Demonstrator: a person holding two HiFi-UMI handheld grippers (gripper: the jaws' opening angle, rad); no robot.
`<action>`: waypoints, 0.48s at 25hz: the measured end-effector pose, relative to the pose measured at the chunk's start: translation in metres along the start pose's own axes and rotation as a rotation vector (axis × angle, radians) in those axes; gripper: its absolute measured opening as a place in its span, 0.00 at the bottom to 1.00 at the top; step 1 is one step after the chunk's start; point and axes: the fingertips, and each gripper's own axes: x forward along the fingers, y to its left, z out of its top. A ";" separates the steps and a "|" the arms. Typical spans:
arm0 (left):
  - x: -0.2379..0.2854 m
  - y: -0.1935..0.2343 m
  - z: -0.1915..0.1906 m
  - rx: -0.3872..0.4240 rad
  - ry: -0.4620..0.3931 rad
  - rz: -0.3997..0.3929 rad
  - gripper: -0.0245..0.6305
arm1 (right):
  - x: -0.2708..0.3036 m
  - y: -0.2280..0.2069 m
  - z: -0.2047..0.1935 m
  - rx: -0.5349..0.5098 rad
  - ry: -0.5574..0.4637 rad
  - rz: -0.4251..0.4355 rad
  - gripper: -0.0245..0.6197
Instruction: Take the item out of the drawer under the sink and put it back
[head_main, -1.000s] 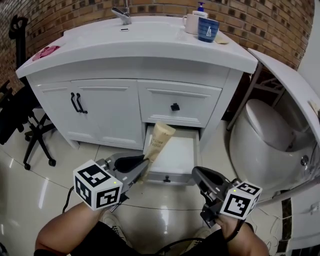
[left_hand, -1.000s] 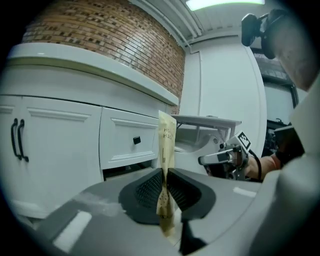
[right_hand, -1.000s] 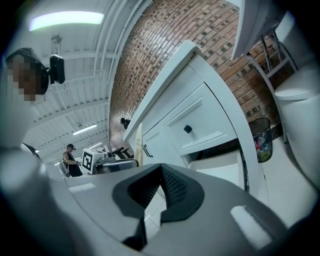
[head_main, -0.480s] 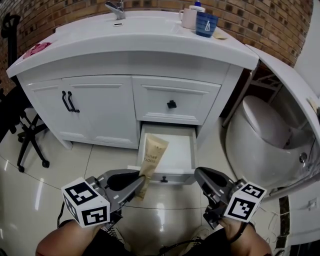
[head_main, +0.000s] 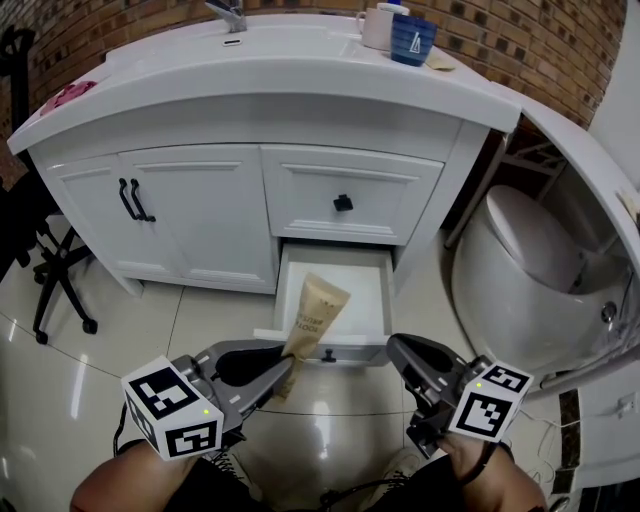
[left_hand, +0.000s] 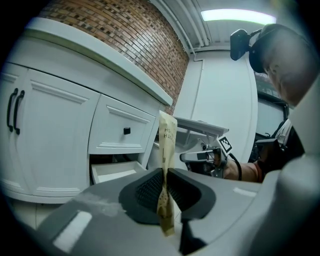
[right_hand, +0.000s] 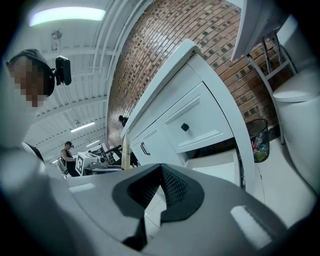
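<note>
The left gripper (head_main: 285, 362) has its jaws closed tight on a flat tube (head_main: 314, 316), the dark ribbed pads pinching it near its lower end. In the left gripper view, the tube (left_hand: 166, 150) stands almost edge-on and upright between the left gripper's (left_hand: 165, 192) jaws, with a short piece poking out below them. The tube is a tan, kraft-paper colour with dark lettering running along its length. It is narrow where it is gripped and broadens to a wider, flattened end at the top. In the head view it leans up and to the right. It is held in the air over the front of the open drawer (head_main: 366, 296), not lying in it. That drawer is the lower of two on the right of the white vanity (head_main: 200, 215) and is pulled out towards the person. Its pale inside shows nothing else in the part that can be seen. The upper drawer (head_main: 343, 203), with a black knob, is shut. The right gripper (head_main: 398, 350) hovers just right of the drawer front. In its own view the right gripper's (right_hand: 161, 187) jaws are together with nothing between them. On the tabletop stand a blue cup (head_main: 412, 45) and a white mug (head_main: 378, 25), and a white toilet (head_main: 530, 280) sits to the right of the vanity.
</note>
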 end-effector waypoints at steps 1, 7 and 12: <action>0.001 -0.002 0.000 0.005 0.002 -0.006 0.10 | 0.000 0.000 -0.002 0.002 0.003 0.000 0.05; 0.002 0.003 0.001 0.011 -0.020 0.034 0.12 | 0.001 0.002 -0.005 0.003 0.013 0.005 0.05; 0.003 0.006 -0.001 -0.012 -0.021 0.038 0.12 | 0.000 0.002 -0.006 0.004 0.014 0.004 0.05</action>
